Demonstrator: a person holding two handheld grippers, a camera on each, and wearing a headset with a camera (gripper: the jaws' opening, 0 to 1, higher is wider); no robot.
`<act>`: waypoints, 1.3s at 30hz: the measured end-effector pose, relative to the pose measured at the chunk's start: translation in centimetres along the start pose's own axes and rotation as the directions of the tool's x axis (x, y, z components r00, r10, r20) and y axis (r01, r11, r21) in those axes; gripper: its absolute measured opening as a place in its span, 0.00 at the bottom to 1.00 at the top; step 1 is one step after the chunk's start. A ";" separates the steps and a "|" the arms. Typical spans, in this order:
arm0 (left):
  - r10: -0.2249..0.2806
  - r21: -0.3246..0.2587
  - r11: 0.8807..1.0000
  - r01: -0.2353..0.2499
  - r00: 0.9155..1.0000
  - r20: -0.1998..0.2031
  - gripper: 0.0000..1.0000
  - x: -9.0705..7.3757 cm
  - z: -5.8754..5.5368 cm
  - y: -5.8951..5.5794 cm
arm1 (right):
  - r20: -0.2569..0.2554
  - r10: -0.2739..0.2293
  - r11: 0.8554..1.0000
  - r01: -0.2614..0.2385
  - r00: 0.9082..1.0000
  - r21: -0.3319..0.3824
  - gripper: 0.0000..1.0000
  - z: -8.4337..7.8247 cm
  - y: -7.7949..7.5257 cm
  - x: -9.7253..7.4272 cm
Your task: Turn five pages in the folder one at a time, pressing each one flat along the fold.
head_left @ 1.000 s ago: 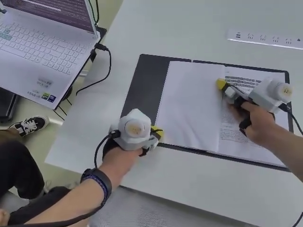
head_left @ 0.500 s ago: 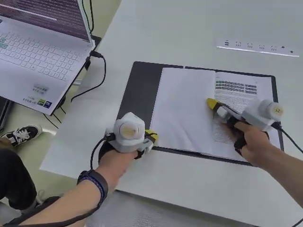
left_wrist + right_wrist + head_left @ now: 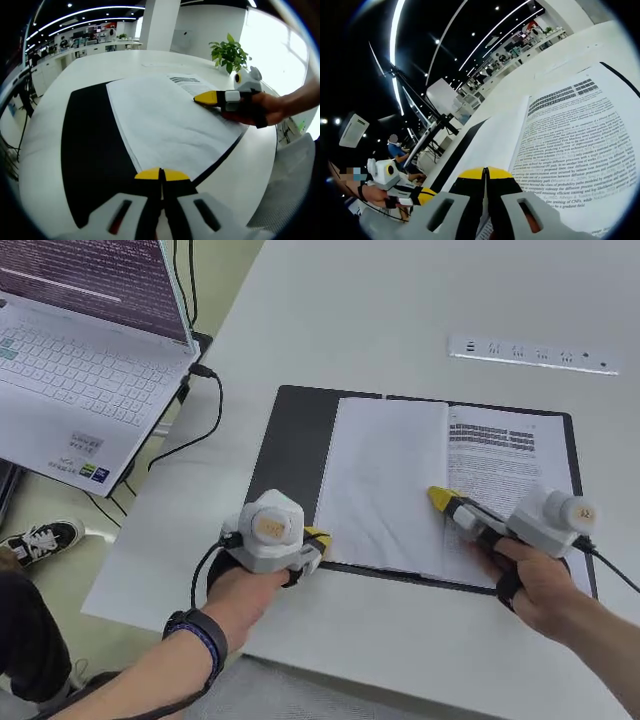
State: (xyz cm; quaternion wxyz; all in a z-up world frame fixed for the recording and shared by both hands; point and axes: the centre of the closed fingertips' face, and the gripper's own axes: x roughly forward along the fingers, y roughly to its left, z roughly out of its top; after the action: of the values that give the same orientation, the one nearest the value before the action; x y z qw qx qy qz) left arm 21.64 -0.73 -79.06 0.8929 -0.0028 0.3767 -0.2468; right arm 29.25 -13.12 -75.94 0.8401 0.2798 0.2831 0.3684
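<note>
Pinching nothing, left hand-held gripper [image 3: 322, 537] and right hand-held gripper [image 3: 437, 497] sit closed over the matte black folder [image 3: 296, 440].

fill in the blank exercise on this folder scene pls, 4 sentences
1. The right tool presses its yellow tip on the folder's ____.
2. The right-hand page is printed; the left-hand page is ____.
3. The left tool sits at the folder's near edge with its jaws ____.
4. In the head view the laptop stands to the folder's ____.

Missing words: fold; blank; shut; left
</note>
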 end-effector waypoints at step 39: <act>-0.018 0.025 1.000 0.018 1.000 0.003 0.00 -0.1 0.1 0.0 | -0.123 0.079 0.997 -0.080 0.989 -0.008 0.00 -6.1 2.5 -3.7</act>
State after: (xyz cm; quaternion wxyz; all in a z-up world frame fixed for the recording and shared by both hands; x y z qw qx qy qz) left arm 21.64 -0.72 -78.95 0.8911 0.0047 0.3722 -0.2597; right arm 21.81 -13.00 -77.43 0.8076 0.2621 0.3203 0.4200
